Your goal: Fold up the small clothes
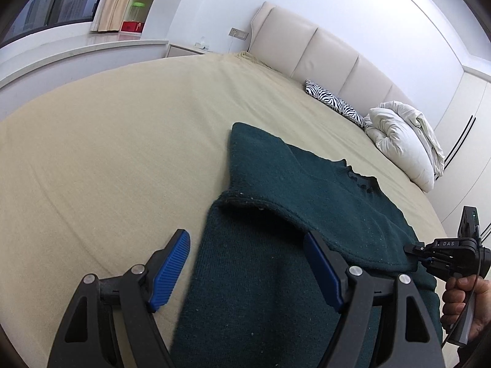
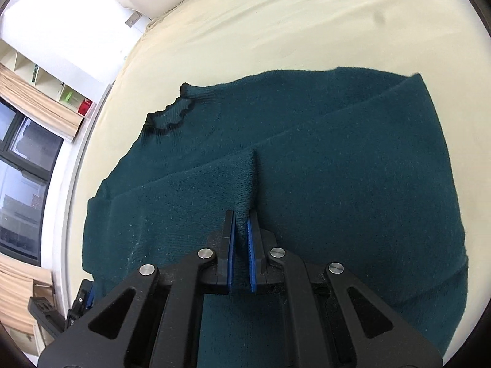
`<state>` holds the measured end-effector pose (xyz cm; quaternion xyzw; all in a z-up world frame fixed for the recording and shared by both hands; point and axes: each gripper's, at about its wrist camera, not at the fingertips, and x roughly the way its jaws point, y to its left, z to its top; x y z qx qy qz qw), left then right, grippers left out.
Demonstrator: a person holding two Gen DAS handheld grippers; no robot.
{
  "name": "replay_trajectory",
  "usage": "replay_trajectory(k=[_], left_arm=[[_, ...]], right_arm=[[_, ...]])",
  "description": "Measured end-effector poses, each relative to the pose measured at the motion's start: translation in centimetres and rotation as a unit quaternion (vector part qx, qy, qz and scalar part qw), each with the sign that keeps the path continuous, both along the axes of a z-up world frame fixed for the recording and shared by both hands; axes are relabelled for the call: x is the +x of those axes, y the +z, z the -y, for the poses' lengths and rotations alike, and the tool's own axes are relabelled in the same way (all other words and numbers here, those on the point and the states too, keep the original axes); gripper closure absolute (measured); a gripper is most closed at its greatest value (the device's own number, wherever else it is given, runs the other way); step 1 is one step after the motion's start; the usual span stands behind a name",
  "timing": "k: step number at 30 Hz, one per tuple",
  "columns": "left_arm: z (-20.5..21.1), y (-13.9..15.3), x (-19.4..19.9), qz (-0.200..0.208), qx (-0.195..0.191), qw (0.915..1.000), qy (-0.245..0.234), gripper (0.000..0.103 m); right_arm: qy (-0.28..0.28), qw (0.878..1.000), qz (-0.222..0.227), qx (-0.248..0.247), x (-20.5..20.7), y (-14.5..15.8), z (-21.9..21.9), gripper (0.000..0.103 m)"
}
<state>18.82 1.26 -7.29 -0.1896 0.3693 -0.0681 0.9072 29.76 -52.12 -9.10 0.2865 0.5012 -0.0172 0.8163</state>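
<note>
Green sweater point(image 2: 307, 153) on bed point(image 1: 107, 138) | R tongs point(image 2: 241, 217) pinching sleeve | L tongs point(image 1: 245, 242) spread

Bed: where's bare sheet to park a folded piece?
Bare sheet runs from the green sweater to the window ledge, up to the headboard. Crowded: zebra pillow and white duvet at the head, and the right gripper pinching the sweater.

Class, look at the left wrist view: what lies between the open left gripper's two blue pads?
Dark green sweater fabric and a strip of beige bedsheet lie between the left gripper's pads; neither pad presses on the knit.
</note>
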Motion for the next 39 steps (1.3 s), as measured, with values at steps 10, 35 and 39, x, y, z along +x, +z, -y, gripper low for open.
replay_trajectory(k=[10, 35, 39], left_arm=[[-0.2, 0.7, 0.0, -0.005, -0.007, 1.0000, 0.003, 0.026], [-1.1, -0.6, 13.3, -0.110, -0.119, 0.9824, -0.093, 0.070], [-0.5, 0.6, 9.7, -0.088, -0.078, 0.9878, -0.102, 0.058]], right_arm=[[0.018, 0.999, 0.006, -0.045, -1.2, -0.3, -1.0, 0.096], [-0.004, 0.996, 0.080, 0.026, -3.3, -0.2, 1.8, 0.086], [0.013, 0.989, 0.130, 0.065, -4.7, 2.1, 0.2, 0.086]])
